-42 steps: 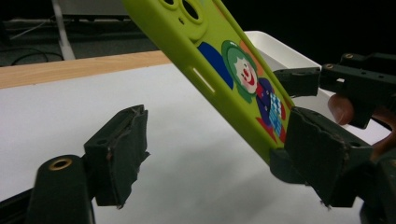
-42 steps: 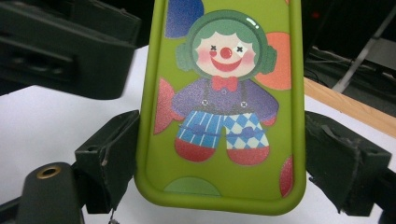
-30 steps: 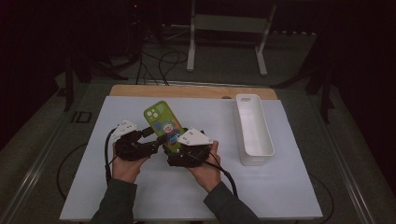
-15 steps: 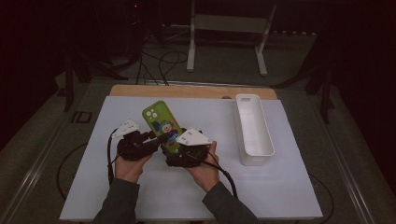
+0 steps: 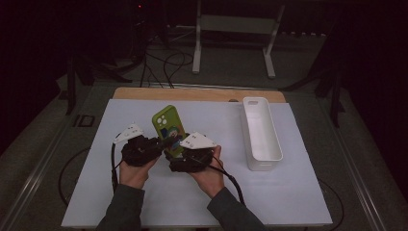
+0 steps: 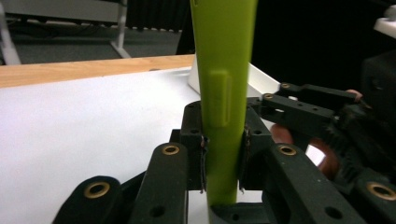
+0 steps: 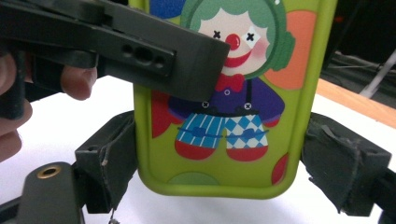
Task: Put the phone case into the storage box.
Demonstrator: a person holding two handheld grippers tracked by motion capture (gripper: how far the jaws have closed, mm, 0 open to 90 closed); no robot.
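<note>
1. Surface: table (image 5: 298, 192) w/ white sheet on top; bare wooden strip along far edge. Room dark; grey floor beyond w/ black cables and a white metal stand (image 5: 233, 38).
2. Lime-green phone case w/ cartoon clown print (image 5: 169, 130) stands upright, leaning a bit, above the table, held between both sets of fingers. In right gripper view (image 7: 224, 98) clown faces the camera; in left gripper view (image 6: 224, 93) only its thin side edge shows.
3. Left gripper (image 5: 161, 143): fingers (image 6: 194, 154) have just been closing, now narrow, pads pressing front and back of the case at its lower end.
4. Right gripper (image 5: 174, 150): fingers (image 7: 105, 172) set wide, pads against both long side edges of the case near its bottom corners.
5. Long white plastic tray (image 5: 262, 161) lies well apart from the right gripper's fingers, on their outer side.
6. Hard to see: case's lower end hidden behind grippers in high view; top cut off in both gripper views; room's back too dark to read.
</note>
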